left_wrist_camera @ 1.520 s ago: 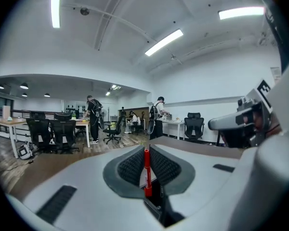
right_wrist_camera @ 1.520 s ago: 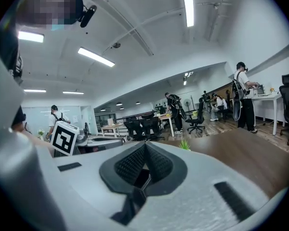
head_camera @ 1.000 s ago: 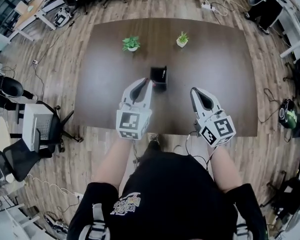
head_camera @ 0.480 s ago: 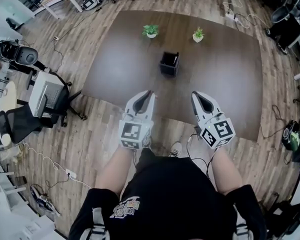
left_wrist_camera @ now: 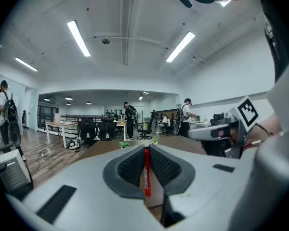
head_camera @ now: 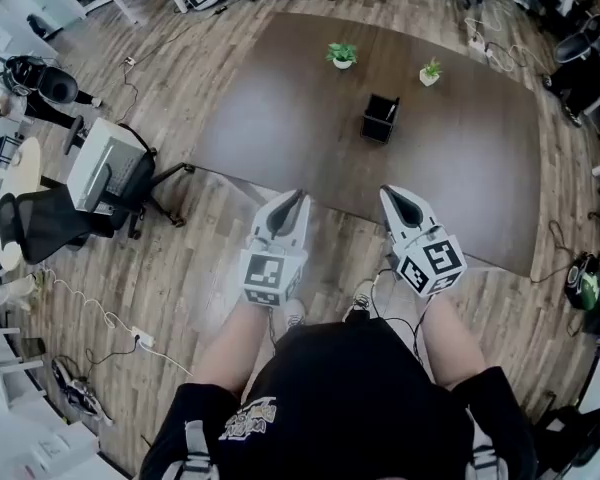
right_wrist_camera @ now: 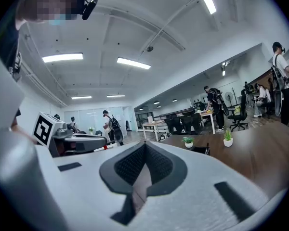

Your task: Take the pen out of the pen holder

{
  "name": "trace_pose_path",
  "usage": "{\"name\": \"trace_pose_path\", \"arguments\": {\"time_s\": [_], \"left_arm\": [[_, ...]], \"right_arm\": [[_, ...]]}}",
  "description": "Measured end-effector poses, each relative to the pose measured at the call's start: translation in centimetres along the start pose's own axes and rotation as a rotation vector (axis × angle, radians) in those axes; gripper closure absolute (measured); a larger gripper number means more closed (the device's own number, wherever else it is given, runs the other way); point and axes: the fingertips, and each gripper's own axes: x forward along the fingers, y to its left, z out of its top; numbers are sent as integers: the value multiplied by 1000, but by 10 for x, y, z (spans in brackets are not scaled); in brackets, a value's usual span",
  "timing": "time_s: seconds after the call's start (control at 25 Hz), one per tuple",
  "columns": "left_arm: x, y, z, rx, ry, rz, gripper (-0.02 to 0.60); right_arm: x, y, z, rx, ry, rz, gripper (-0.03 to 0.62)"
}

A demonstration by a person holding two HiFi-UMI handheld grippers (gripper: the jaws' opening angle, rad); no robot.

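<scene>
In an open office, a dark table [head_camera: 280,118] carries the pen holder [head_camera: 380,118], well apart from both grippers. A red pen [left_wrist_camera: 146,172] is clamped in the left gripper [head_camera: 296,198]; the right gripper [head_camera: 390,194] is closed on nothing. Removal is judged done. Open floor [head_camera: 200,268] is left around; a chair [head_camera: 110,173] stands leftward.

From above, the head view looks steeply down on the left gripper [head_camera: 296,200] and right gripper [head_camera: 390,196], whose views face level toward the shared bench [head_camera: 280,118] ahead.
</scene>
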Motion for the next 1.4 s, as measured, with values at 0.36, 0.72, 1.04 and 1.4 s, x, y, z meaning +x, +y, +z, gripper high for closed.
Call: {"name": "trace_pose_path", "arguments": {"time_s": [0.36,0.72,1.04,1.4], "left_arm": [[-56,30,-7,-20,-30,-192,552],[-73,-25,6,-22,-65,-389,552],[-74,-66,24,-16,-88,-363,552],[-73,-91,26,-12,-80,-290,552]], "right_arm": [[-20,79,-15,-11,-17,-213,588],[-102,96,-8,-24,-42,-429,589],[-132,81,5,-32,-61,-395,589],[-149,64,0,-8,-62,-322,589]]}}
